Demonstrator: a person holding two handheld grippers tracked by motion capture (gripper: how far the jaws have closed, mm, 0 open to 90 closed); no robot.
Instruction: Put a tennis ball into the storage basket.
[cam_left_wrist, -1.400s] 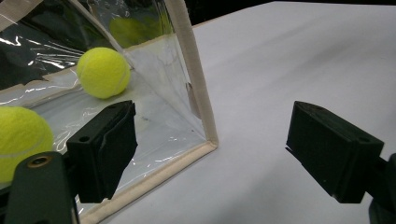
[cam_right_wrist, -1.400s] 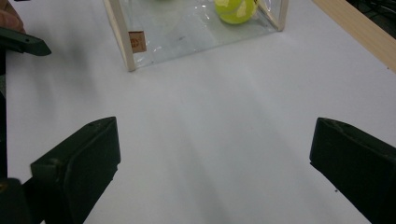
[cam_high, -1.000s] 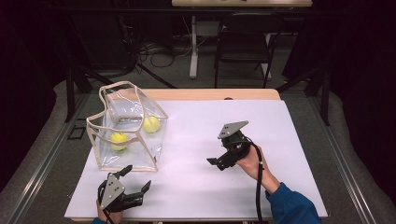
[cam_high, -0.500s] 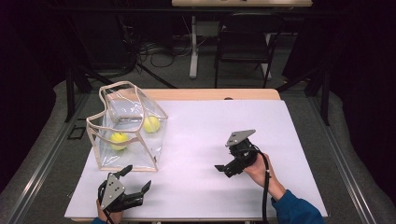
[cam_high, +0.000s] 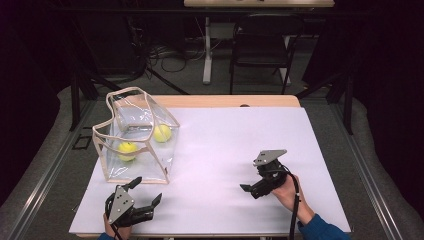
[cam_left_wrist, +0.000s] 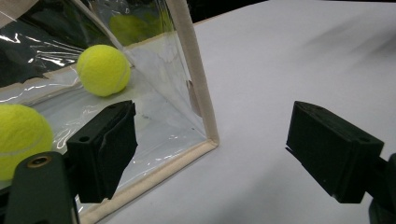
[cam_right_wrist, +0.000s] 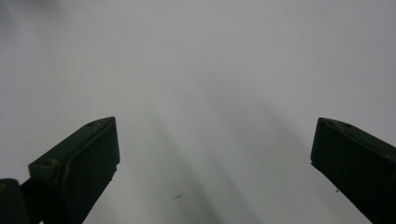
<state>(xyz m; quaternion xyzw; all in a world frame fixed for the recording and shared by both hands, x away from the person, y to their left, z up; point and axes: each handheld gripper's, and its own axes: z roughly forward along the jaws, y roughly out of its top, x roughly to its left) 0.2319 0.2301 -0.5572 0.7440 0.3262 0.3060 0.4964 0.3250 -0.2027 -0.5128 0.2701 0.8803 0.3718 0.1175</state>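
High view: we hold both grippers spread and empty, left gripper at 7 o'clock, right gripper at 5; two yellow tennis balls already lie inside the clear plastic beige-trimmed bag at 10 o'clock, seemingly little left

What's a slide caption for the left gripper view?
Open left gripper facing the corner of a clear bag holding two tennis balls.
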